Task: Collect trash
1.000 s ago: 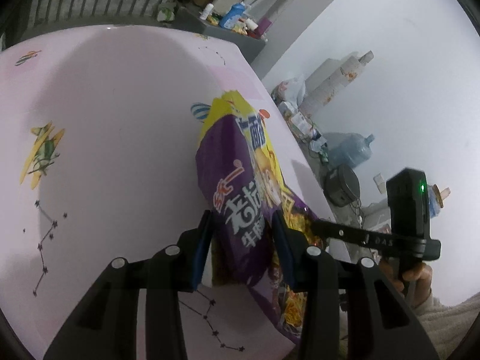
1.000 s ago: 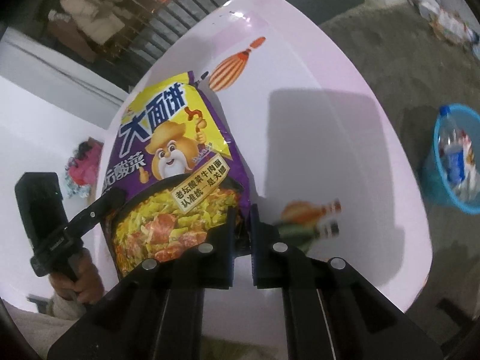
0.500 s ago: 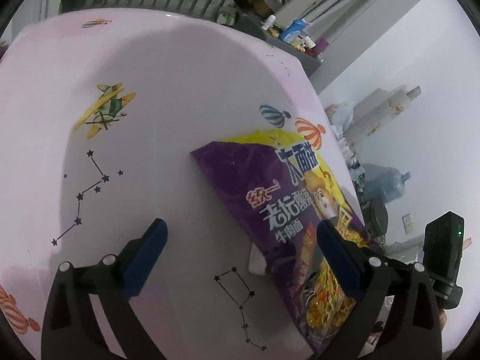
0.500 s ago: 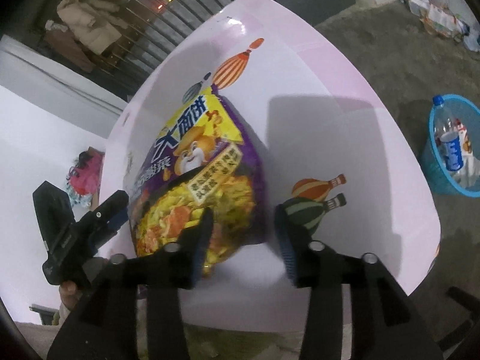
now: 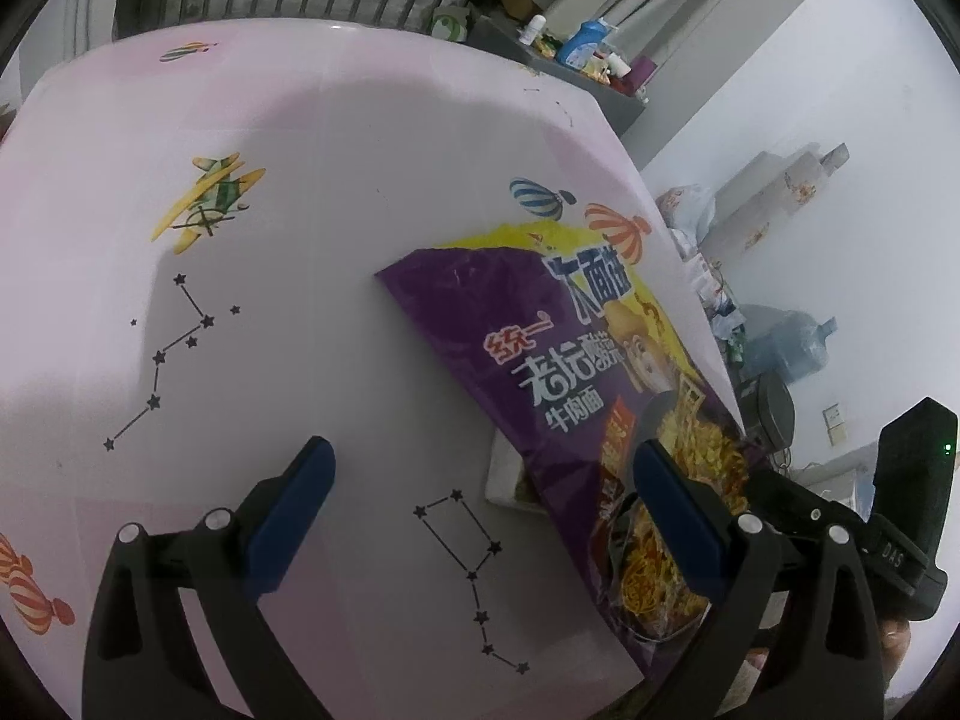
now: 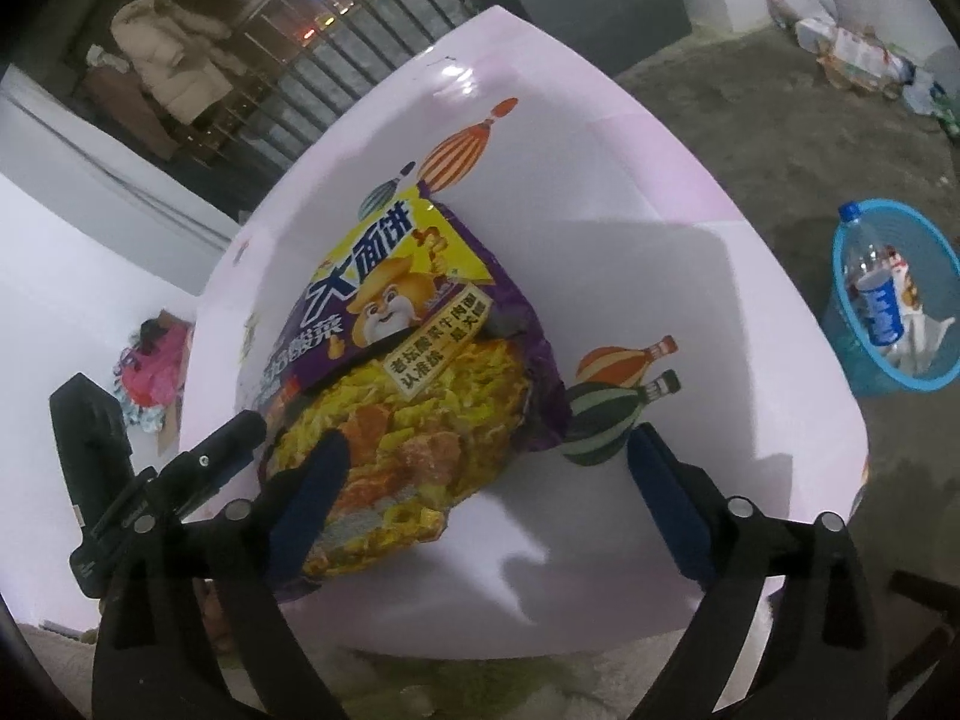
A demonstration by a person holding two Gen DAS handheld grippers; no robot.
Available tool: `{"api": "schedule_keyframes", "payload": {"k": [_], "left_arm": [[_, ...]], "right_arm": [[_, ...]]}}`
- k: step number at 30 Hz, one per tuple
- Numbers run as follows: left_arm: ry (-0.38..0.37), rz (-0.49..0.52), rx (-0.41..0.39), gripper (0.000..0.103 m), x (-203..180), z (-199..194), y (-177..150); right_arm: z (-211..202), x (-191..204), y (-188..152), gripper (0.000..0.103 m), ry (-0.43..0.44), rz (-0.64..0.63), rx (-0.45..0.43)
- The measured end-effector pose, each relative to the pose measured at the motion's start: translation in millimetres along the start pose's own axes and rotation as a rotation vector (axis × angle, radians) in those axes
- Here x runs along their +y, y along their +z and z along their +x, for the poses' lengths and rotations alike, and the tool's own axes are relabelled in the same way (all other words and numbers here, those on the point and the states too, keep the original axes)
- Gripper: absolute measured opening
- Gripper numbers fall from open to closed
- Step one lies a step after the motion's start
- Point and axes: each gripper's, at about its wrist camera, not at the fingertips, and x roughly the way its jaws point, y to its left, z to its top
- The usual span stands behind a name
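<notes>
Up close in the left wrist view, the left gripper (image 5: 480,468) gapes empty above the pink table (image 5: 312,192); the noodle packet (image 5: 576,384) lies right. From the right wrist, the right gripper (image 6: 486,456) is opening around the packet's near end; a blue basket (image 6: 864,372) sits far right.

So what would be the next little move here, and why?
Probably close the right hand-held gripper on the instant noodle packet again and carry it toward the blue basket. The packet lies loose on the pink table, both grippers' jaws apart, the right's opening, and the basket already holds trash.
</notes>
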Motion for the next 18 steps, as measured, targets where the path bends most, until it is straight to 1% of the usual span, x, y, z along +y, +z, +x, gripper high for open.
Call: {"api": "schedule_keyframes", "payload": {"k": [1,6,18], "left_arm": [[-0.003,-0.002,-0.001,0.097,-0.6,-0.5,0.1],[-0.064,-0.043,-0.012,0.097,5.2,-2.8,-1.7],[-0.1,-0.062,-0.017,0.097,10.3,-4.6,-2.8]], "right_arm": [[0.7,0.4,-1.0,0.095,-0.01,-0.004,0.0],[3.9,6.5,-1.8,0.095,-0.062,-0.032,0.006],[8.0,12.5,-4.7,0.095,-0.113,-0.073,0.006]]}}
